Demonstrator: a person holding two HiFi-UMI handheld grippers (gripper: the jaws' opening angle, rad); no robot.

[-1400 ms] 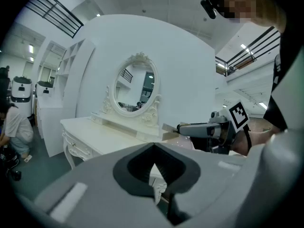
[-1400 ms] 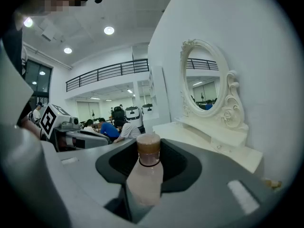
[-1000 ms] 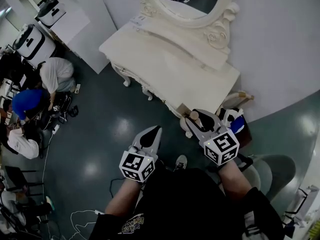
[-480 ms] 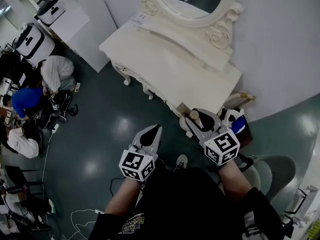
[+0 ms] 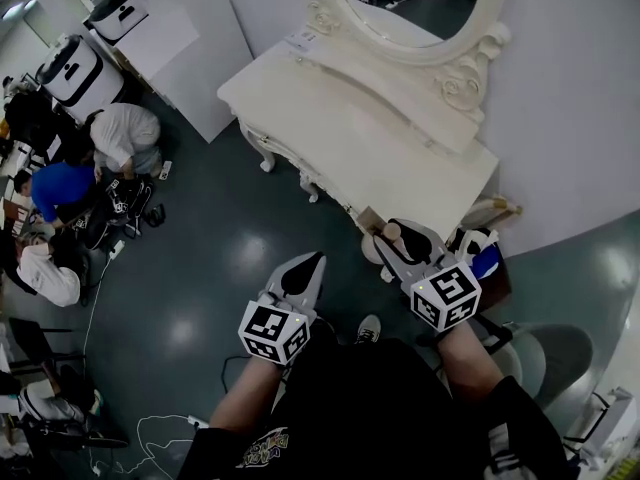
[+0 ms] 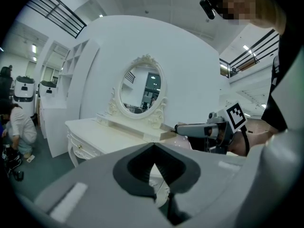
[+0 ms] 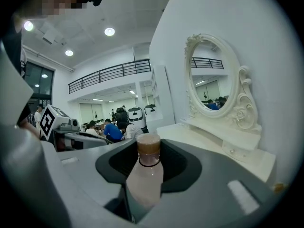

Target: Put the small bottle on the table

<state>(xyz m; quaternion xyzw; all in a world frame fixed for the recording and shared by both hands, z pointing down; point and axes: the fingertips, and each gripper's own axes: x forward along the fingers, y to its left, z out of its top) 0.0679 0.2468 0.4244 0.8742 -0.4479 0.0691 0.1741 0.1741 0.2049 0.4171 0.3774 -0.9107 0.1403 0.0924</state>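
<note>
My right gripper is shut on a small pale-pink bottle with a tan cap; the cap pokes out between the jaws, just off the near right corner of the white dressing table. The bottle is held in the air, not touching the table. My left gripper hangs over the dark floor to the left, jaws closed together with nothing between them. In the left gripper view the table lies ahead and the right gripper shows at right.
An oval mirror in a carved frame stands on the table against a white wall. A basket with blue and white items sits by the table's right end. Several people crouch on the floor at left near white machines.
The view has shifted slightly, so the table and mirror sit a little further right and lower. Both grippers keep their places, the bottle still held.
</note>
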